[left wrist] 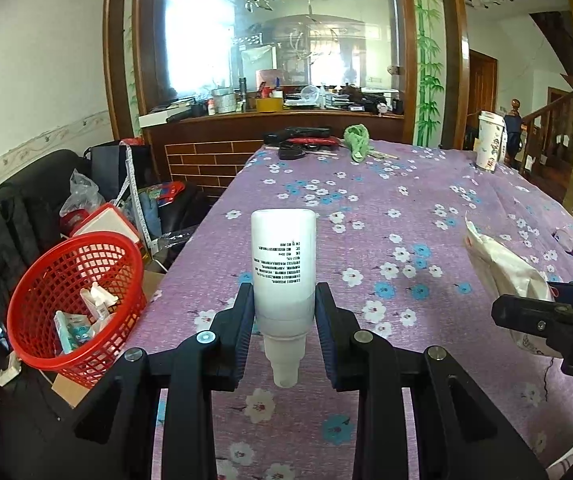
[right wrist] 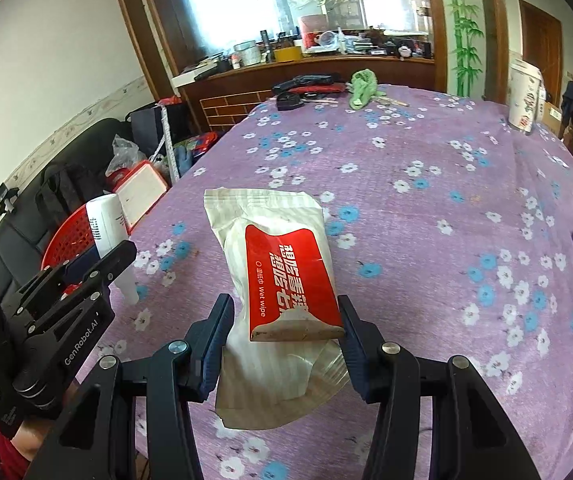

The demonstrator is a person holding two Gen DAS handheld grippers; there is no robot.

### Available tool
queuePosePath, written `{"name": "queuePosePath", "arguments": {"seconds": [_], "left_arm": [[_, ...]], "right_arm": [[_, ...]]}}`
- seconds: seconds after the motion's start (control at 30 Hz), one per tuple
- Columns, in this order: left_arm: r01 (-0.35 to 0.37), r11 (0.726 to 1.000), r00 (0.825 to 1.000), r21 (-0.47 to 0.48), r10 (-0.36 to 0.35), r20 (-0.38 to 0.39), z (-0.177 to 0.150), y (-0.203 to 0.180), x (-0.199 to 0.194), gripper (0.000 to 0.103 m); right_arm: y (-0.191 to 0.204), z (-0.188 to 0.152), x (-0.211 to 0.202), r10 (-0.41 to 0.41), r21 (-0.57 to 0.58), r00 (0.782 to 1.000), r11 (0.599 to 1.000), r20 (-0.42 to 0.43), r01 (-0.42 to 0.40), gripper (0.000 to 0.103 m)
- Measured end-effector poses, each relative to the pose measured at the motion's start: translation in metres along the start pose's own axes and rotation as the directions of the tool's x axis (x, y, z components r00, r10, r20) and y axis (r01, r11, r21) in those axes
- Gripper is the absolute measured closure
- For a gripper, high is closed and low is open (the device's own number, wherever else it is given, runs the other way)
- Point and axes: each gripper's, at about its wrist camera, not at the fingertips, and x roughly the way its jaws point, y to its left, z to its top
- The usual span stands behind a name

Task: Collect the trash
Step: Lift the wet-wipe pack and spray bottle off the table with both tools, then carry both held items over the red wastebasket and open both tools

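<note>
Two grippers are each clamped on a piece of trash above a table (left wrist: 426, 208) covered with a purple flowered cloth. The left gripper (left wrist: 284, 320) has its pads pressed against both sides of a white squeeze bottle (left wrist: 284, 264), held with its cap end toward the camera and its flat base pointing away, printed text showing on its side. The right gripper (right wrist: 284, 332) is closed on a wet wipe pack (right wrist: 278, 280), a crumpled white pouch with a red label, one pad on each edge. Off the table's left edge, lower down, stands a red mesh basket (left wrist: 46, 280) already holding a few white and teal wrappers. At the far end of the table lie a green cloth (left wrist: 358, 140) and some black items, with a printed paper cup (left wrist: 490, 146) at the right edge.
</note>
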Motion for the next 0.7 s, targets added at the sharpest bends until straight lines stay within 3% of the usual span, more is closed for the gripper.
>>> {"name": "queuePosePath", "arguments": {"seconds": [0.4,0.7], "left_arm": [[-0.084,0.989,0.996,-0.118,0.088,0.033,0.011,0.071,-0.012,0.074],[-0.225,0.936,0.971,-0.270,0.238,0.017,0.013,0.174,-0.022,0.074]], "right_arm": [[0.064,0.036,0.031,0.083,-0.102,0.996,0.991,-0.040,-0.087,0.048],[0.155,0.069,0.065,0.224,-0.204,0.968,0.948,-0.113,-0.243,0.048]]}}
